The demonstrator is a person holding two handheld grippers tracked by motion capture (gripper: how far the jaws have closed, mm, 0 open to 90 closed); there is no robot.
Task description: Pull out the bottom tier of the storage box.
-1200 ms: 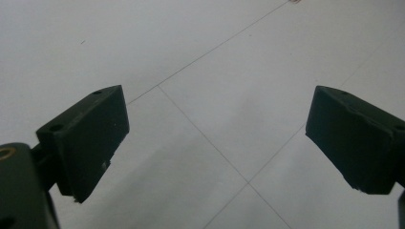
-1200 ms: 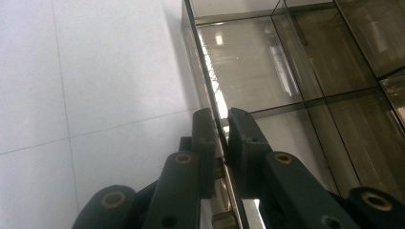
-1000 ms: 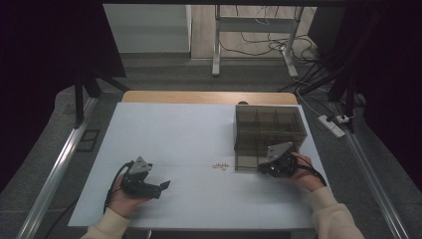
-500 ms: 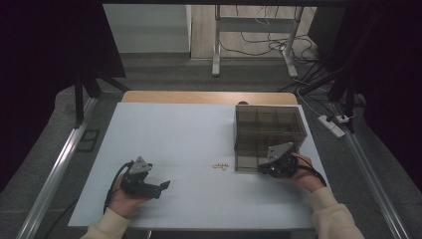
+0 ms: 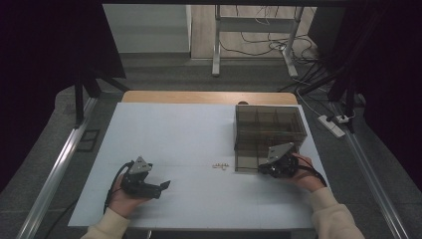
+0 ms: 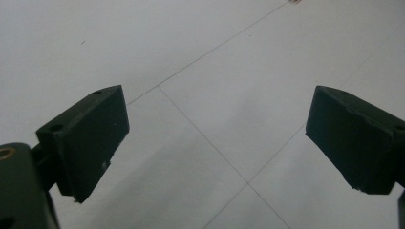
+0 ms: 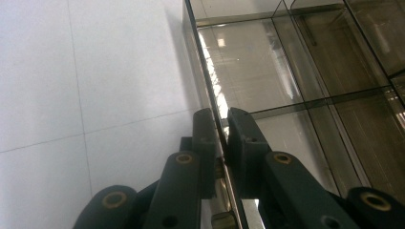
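One smoked box [image 5: 268, 130], wall pinched by right gripper [image 7: 222, 126]; left gripper [image 6: 217, 138] agape; perhaps four beads [image 5: 220, 166].

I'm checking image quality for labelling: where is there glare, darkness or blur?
High view: dim, dark surroundings, the small pieces too tiny to identify. Right gripper view: bright streak of glare on the smoky clear box. Left gripper view: evenly lit table, near tool parts soft.
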